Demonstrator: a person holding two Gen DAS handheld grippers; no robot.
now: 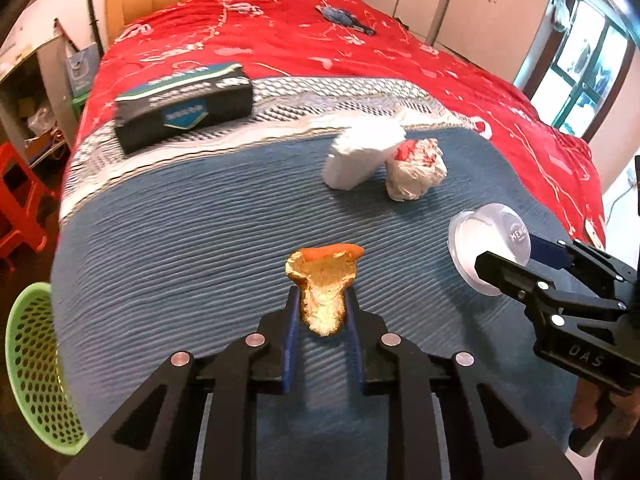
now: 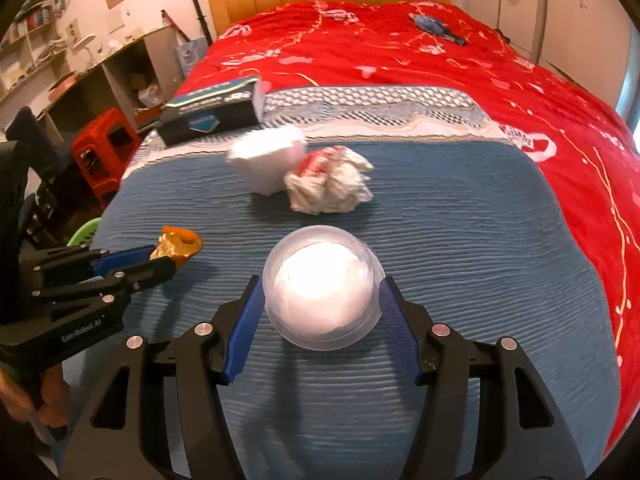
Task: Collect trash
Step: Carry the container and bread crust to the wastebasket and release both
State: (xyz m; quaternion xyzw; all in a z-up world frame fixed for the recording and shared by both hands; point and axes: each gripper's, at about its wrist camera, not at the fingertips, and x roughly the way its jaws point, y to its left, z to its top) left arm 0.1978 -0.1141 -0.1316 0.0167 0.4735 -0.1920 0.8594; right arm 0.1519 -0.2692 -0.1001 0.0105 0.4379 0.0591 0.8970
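My left gripper (image 1: 322,300) is shut on an orange peel (image 1: 325,280) and holds it above the blue blanket (image 1: 180,248); the peel also shows in the right wrist view (image 2: 180,243). My right gripper (image 2: 322,294) is shut on a clear plastic cup (image 2: 322,286) with white tissue inside; the cup also shows in the left wrist view (image 1: 488,248). A crumpled white and red wrapper (image 1: 416,172) and a white paper piece (image 1: 360,156) lie on the blanket further ahead. A green mesh basket (image 1: 36,364) stands on the floor at the bed's left.
A black and blue box (image 1: 184,106) lies at the blanket's far left edge. A red quilt (image 1: 320,52) covers the rest of the bed, with a dark blue item (image 1: 344,18) on it. A red stool (image 1: 20,200) and shelves stand left of the bed.
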